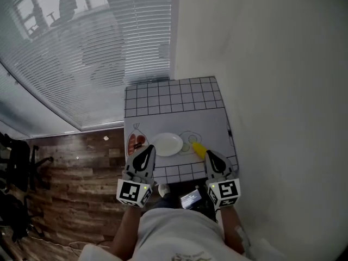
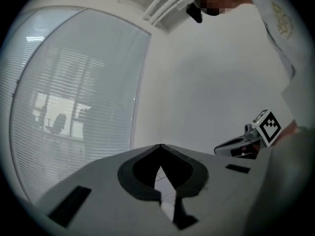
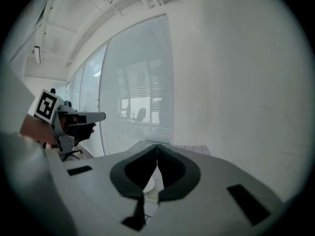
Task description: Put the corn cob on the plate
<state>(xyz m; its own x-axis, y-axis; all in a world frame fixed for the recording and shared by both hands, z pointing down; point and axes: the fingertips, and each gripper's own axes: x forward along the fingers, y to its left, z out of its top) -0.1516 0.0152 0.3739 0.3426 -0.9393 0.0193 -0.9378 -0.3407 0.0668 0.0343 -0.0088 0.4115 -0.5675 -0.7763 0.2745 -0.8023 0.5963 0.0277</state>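
In the head view a yellow corn cob (image 1: 198, 149) lies on the small table (image 1: 174, 97), just right of a white plate (image 1: 167, 144). My right gripper (image 1: 210, 155) hovers at the table's near edge, its tip close behind the cob, jaws shut and empty. My left gripper (image 1: 148, 150) is level with it, near the plate's left side, also shut with nothing held. In the right gripper view the jaws (image 3: 157, 148) meet at the tips, and a sliver of the plate (image 3: 150, 183) shows through the gap. The left gripper view shows its jaws (image 2: 160, 147) closed.
A flat packet with red items (image 1: 136, 141) lies left of the plate, and a drawn outline (image 1: 190, 138) marks the table behind the cob. A white wall (image 1: 272, 80) stands on the right, window blinds (image 1: 81, 48) at the back left, wood floor (image 1: 76, 167) to the left.
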